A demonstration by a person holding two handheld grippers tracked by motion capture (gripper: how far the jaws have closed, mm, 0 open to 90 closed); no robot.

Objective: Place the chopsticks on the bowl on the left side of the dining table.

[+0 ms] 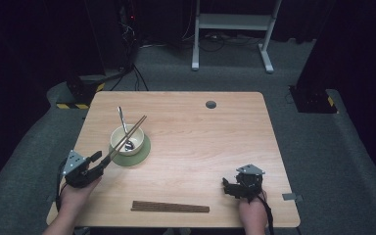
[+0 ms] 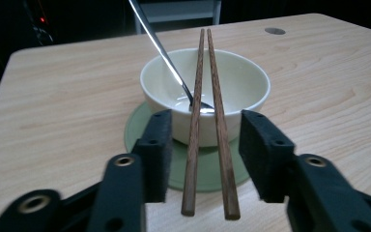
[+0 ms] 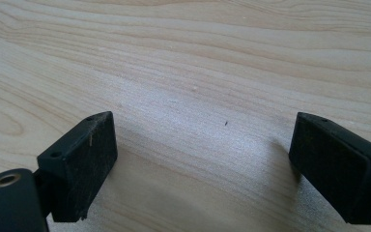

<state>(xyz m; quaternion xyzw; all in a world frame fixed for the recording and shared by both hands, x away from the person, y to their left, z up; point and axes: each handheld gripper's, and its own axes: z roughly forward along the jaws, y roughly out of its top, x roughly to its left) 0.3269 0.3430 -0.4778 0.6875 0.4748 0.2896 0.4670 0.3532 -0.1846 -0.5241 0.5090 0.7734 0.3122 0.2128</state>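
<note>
Chopsticks [image 2: 207,121] lie across the bowl [image 2: 232,82] rim, near ends jutting between the left gripper [image 2: 205,150] fingers, which stand apart, not pressing. Right gripper [image 3: 203,159] idles wide over bare desk [image 3: 183,58].

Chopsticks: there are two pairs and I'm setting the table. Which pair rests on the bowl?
The pair by the left gripper: these chopsticks lean across the bowl, between its open jaws. The other pair lies flat at the table's near edge.

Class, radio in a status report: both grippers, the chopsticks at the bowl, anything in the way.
Left gripper open, chopsticks loose between its jaws, propped across bowl. Right gripper open over bare table. Spoon stands in bowl beside them.
</note>
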